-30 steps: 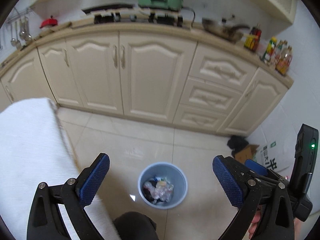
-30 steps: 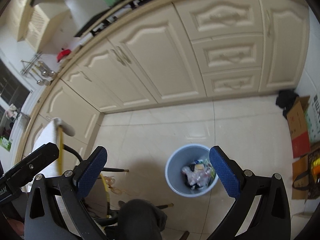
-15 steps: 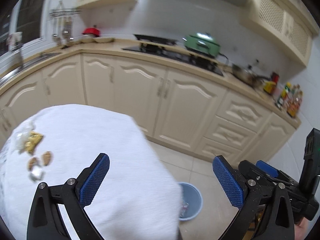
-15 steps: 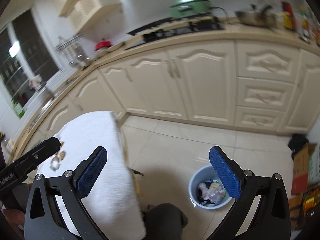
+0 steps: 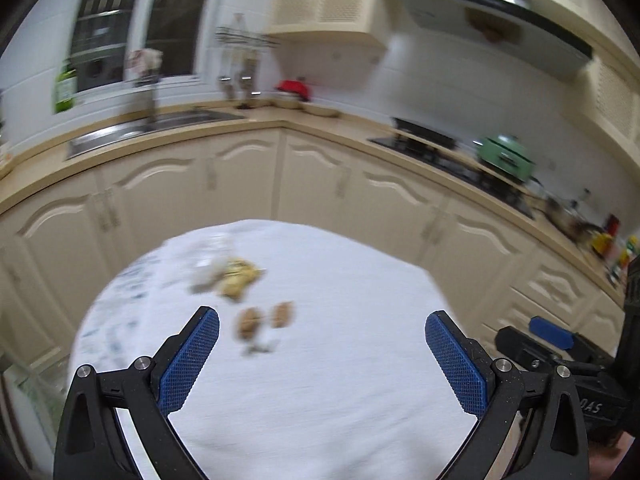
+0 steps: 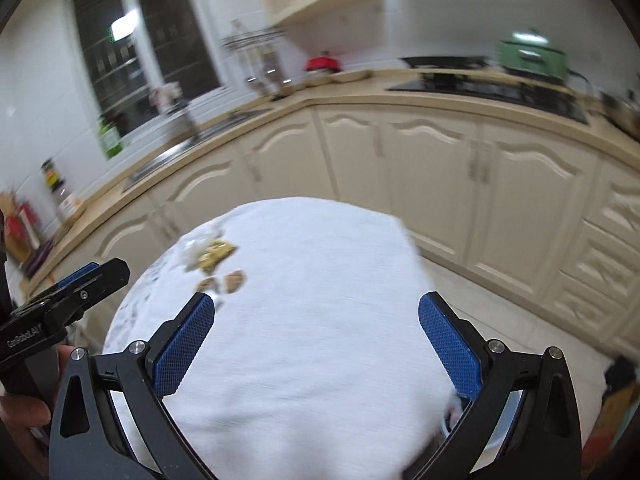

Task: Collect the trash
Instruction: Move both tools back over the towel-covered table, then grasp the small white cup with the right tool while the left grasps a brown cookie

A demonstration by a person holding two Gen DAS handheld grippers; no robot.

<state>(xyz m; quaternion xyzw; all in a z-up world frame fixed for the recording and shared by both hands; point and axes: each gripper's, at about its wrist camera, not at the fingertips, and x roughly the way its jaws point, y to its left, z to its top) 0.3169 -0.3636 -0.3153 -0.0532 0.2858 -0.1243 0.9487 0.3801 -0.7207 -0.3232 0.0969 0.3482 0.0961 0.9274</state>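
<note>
The trash (image 5: 244, 280) lies in a small blurred heap on the white cloth of the table (image 5: 340, 360), toward its far left side: a yellowish crumpled wrapper, some pale scraps and two brown pieces. I judge all of this is yet to be collected. Both my jaws are spread wide and grasp nothing, the left gripper (image 5: 322, 364) and the right gripper (image 6: 316, 344) above the cloth. No bin is clearly visible, so I cannot tell its contents.
</note>
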